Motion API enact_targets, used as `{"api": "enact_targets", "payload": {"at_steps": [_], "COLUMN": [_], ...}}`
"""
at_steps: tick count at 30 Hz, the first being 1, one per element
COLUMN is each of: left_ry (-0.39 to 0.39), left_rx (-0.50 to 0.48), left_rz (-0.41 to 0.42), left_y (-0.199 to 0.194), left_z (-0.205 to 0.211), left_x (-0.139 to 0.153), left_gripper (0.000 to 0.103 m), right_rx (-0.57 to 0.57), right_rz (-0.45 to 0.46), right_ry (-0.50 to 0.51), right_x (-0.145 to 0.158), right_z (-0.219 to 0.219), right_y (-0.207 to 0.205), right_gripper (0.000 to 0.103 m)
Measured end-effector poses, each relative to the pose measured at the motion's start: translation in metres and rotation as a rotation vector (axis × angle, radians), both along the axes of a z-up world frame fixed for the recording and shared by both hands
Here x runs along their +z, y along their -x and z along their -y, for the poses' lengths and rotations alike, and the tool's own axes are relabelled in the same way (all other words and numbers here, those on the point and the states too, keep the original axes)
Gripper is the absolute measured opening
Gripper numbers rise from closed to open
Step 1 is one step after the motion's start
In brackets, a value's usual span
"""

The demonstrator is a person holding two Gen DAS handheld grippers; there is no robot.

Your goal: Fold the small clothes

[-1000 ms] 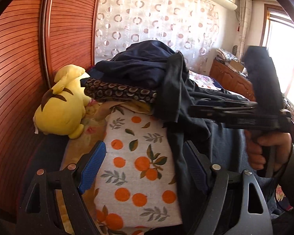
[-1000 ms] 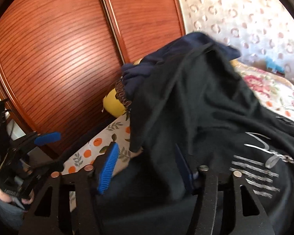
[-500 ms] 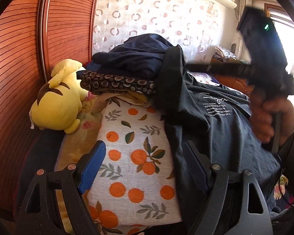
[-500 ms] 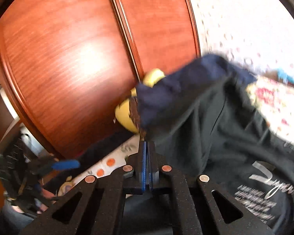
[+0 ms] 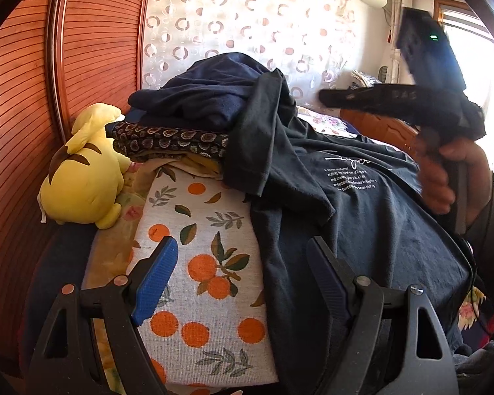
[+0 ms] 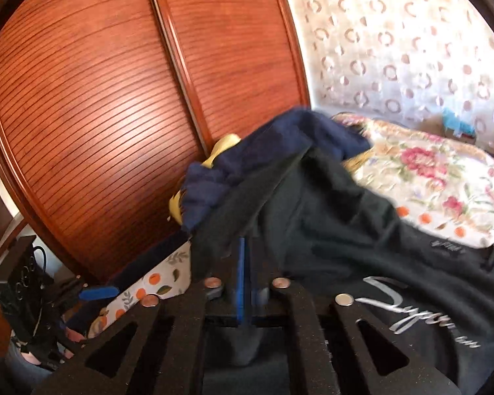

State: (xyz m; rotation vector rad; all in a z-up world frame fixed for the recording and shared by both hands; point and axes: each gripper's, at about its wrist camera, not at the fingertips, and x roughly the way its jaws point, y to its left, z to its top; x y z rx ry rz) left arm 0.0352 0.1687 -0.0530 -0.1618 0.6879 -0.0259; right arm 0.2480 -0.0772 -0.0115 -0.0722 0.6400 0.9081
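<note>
A dark T-shirt [image 5: 362, 230] with white lettering lies spread on the bed, one sleeve [image 5: 263, 131] draped up over a pile of clothes. My left gripper [image 5: 240, 273] stands open low over the shirt's left edge and an orange-print cloth [image 5: 207, 263], gripping nothing. My right gripper [image 5: 326, 97], held by a hand [image 5: 444, 177], hangs in the air above the shirt. In the right wrist view my right gripper [image 6: 247, 263] has its jaws nearly together and opening, with no cloth between them. The shirt [image 6: 345, 230] lies just beyond.
A navy garment [image 5: 207, 98] tops a brown patterned fabric [image 5: 174, 141] in the pile. A yellow plush toy [image 5: 82, 184] lies left of it against slatted wooden doors [image 5: 23, 98]. A floral bedspread [image 6: 428, 177] stretches right toward a patterned curtain.
My right gripper's jaws went from wide around the dark sleeve to together, and it rose up and to the right off the shirt. The left gripper has hardly moved.
</note>
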Motion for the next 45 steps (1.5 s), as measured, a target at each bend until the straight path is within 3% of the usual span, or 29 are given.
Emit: {"api": "enact_targets", "payload": {"at_steps": [2,4,11,12,14,17,25,30,35,40,42,45], "left_ry": [-0.003,-0.002,0.004,0.006,0.007,0.009,0.009,0.004,-0.007,-0.032,-0.049,-0.063], "left_rx": [-0.002,-0.004,-0.007,-0.008,-0.009,-0.011,-0.023,-0.034,-0.045,-0.062,-0.063,-0.066], "left_rz": [0.0,0.001,-0.008,-0.009,-0.012,-0.018,-0.021,-0.017,-0.027,-0.033,-0.035,-0.038], "left_y": [0.001,0.002,0.004,0.003,0.003,0.003,0.002,-0.001,-0.007,-0.022,-0.031,-0.046], "left_z": [0.0,0.0,-0.001,0.0,0.0,0.001,0.008,0.015,0.022,0.031,0.033,0.032], "left_x": [0.0,0.0,-0.004,-0.005,-0.006,-0.009,-0.01,-0.007,-0.008,-0.006,-0.005,-0.003], "left_gripper": [0.081,0.081,0.081,0.081,0.081,0.081,0.081,0.081,0.081,0.081,0.081,0.081], "right_rx": [0.023,0.044,0.088,0.089,0.109,0.138,0.095,-0.03,-0.172,-0.216,-0.218,-0.226], "right_rz": [-0.046,-0.081,-0.15,-0.153,-0.161,-0.129,0.008,0.051,0.019,-0.054,-0.068,-0.066], "right_ry": [-0.017,-0.027,0.044,0.055,0.057,-0.001,-0.06,0.007,0.137,0.216,0.24,0.27], "right_x": [-0.013,-0.024,-0.068,-0.072,-0.074,-0.056,-0.011,0.007,0.003,-0.029,-0.036,-0.043], "right_z": [-0.016,-0.027,-0.078,-0.083,-0.091,-0.084,-0.028,0.029,0.06,0.061,0.056,0.047], "right_y": [-0.005,-0.009,-0.016,-0.018,-0.022,-0.023,-0.022,-0.034,-0.053,-0.073,-0.085,-0.09], "right_gripper": [0.039,0.048,0.047,0.042,0.011,0.001,0.001,0.001,0.001,0.001,0.005,0.023]}}
